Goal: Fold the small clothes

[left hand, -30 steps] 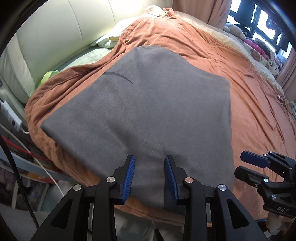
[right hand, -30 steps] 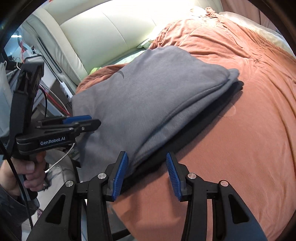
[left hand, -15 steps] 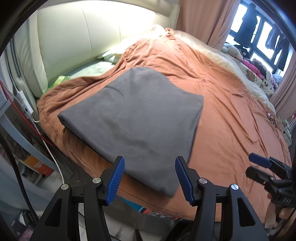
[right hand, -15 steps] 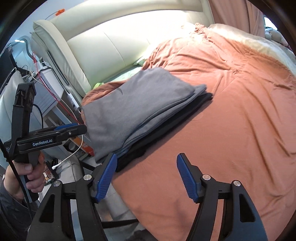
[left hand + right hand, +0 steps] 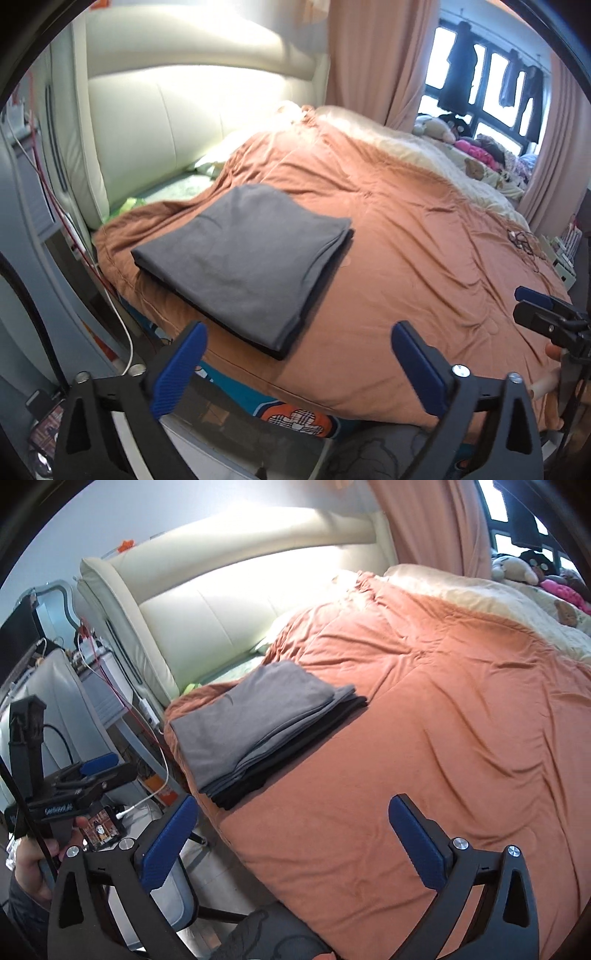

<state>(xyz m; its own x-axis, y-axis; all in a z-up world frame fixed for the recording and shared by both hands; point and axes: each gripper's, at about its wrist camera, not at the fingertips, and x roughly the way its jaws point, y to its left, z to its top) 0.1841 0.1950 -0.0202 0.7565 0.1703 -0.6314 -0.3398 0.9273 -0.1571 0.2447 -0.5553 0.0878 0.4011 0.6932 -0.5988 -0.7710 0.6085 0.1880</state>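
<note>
A folded grey garment [image 5: 243, 258] lies on top of a folded black one, stacked near the corner of the orange duvet [image 5: 424, 266]. The stack also shows in the right wrist view [image 5: 255, 723], the black layer [image 5: 295, 753] visible below the grey. My left gripper [image 5: 299, 369] is wide open and empty, held off the bed's edge, short of the stack. My right gripper [image 5: 291, 842] is wide open and empty, back from the bed's edge, right of the stack. Each gripper shows in the other's view: the right [image 5: 546, 317] and the left [image 5: 92, 775].
A cream padded headboard [image 5: 192, 110] stands behind the bed. Pink curtains [image 5: 376, 59] and a window are at the back right, with soft toys [image 5: 476, 147] on the far bedding. A bedside stand with cables [image 5: 110, 686] is left of the bed.
Both grippers have pulled back and up from the grey garment and opened wider. The stack stays folded on the duvet.
</note>
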